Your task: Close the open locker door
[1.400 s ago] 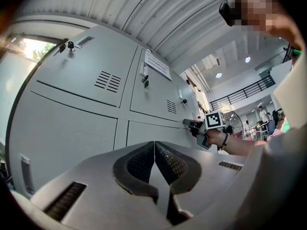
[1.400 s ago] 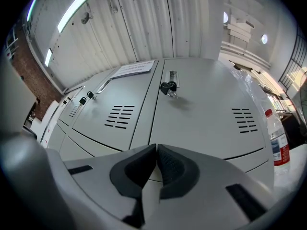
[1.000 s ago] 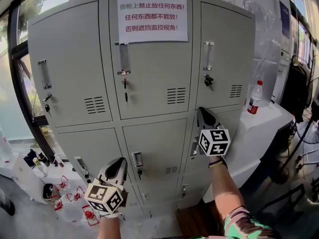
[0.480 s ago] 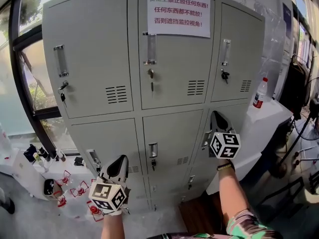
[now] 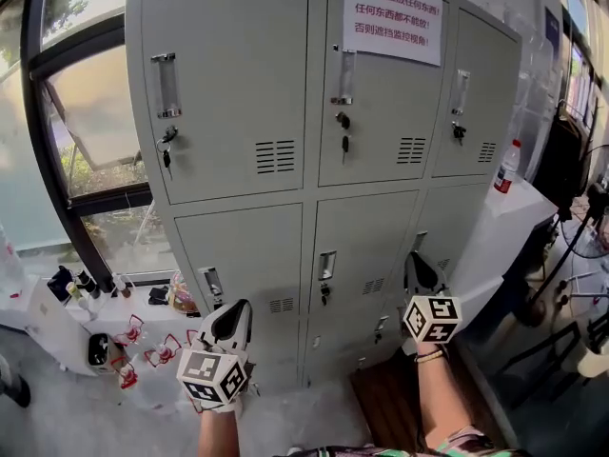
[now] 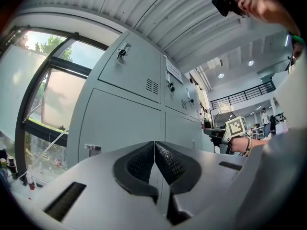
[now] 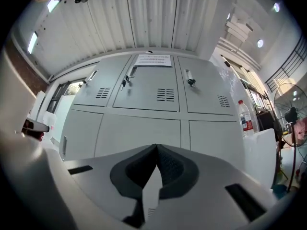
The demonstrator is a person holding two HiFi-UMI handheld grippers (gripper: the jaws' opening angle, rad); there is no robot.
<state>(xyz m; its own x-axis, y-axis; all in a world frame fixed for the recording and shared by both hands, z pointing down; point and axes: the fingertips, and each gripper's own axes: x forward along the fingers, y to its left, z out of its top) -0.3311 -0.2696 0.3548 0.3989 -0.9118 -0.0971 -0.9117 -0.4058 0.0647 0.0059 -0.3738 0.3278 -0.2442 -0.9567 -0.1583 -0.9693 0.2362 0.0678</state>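
Head view: The grey locker stands against a window, three columns of doors wide. All the locker doors in sight lie flush with the cabinet face, and none stands ajar. A paper notice is fixed to the top middle door, and keys hang from the lock of the top left door. The left gripper is held low before the left column, apart from the metal. The right gripper is held before the middle door of the right column, close to it; contact cannot be confirmed. A bottle stands on the white surface to the right of the locker.

Left gripper view: The jaws are clenched tip to tip with nothing between them. The locker face runs away to the right beyond them, doors flush.

Right gripper view: The jaws are likewise clenched on nothing. The locker fills the field ahead, with its top and middle rows lying flat. The bottle stands at the right.
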